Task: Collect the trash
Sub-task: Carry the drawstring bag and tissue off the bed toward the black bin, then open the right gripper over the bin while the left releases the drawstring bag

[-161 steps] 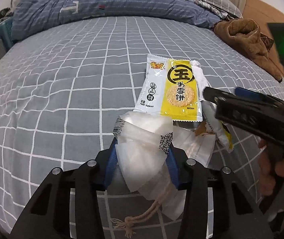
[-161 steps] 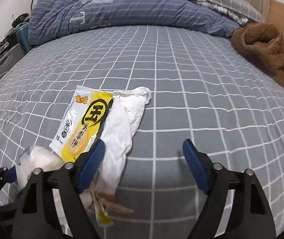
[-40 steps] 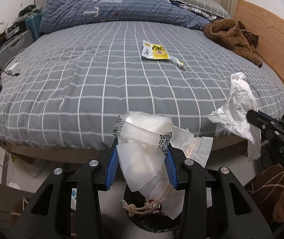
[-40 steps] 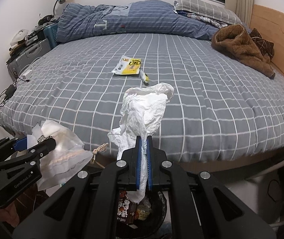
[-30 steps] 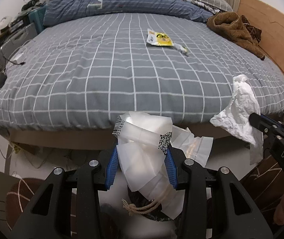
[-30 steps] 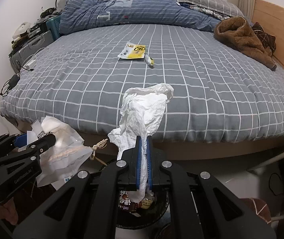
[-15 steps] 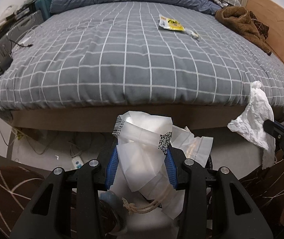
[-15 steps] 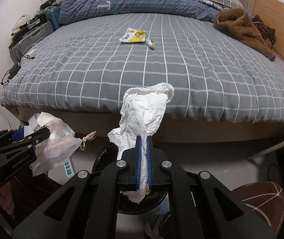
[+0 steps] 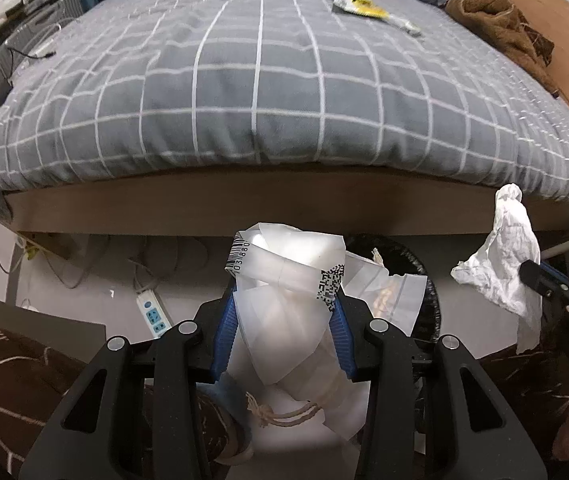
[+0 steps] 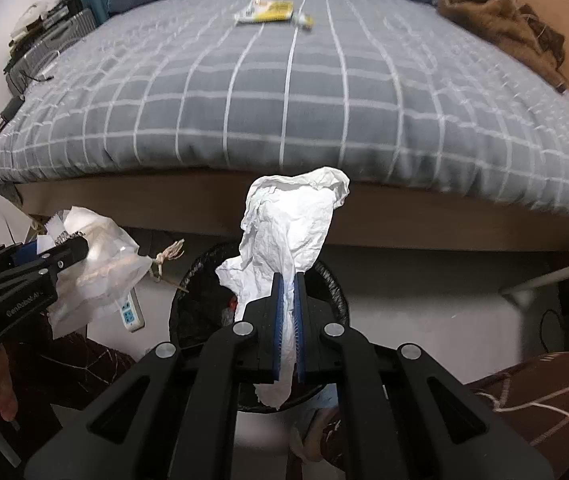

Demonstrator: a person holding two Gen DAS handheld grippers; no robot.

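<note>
Beside the grey checked bed (image 10: 284,92), each hand-held gripper clamps trash over a bin (image 10: 188,292).

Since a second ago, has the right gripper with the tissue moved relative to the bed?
Yes. The right gripper, shut on the crumpled tissue, has dropped: the tissue's top was level with the bed top, now it sits by the bed frame, above the black bin.

The black trash bin (image 10: 188,300) sits on the floor just below the edge of the bed (image 10: 284,92). Its open top is partly covered by the tissue (image 10: 284,232) and the right hand-held gripper (image 10: 288,312). The bed frame (image 10: 424,220) blocks the way behind it. A power strip (image 10: 130,312) lies on the floor left of the bin. The floor (image 10: 424,292) to the right of the bin is bare.
</note>
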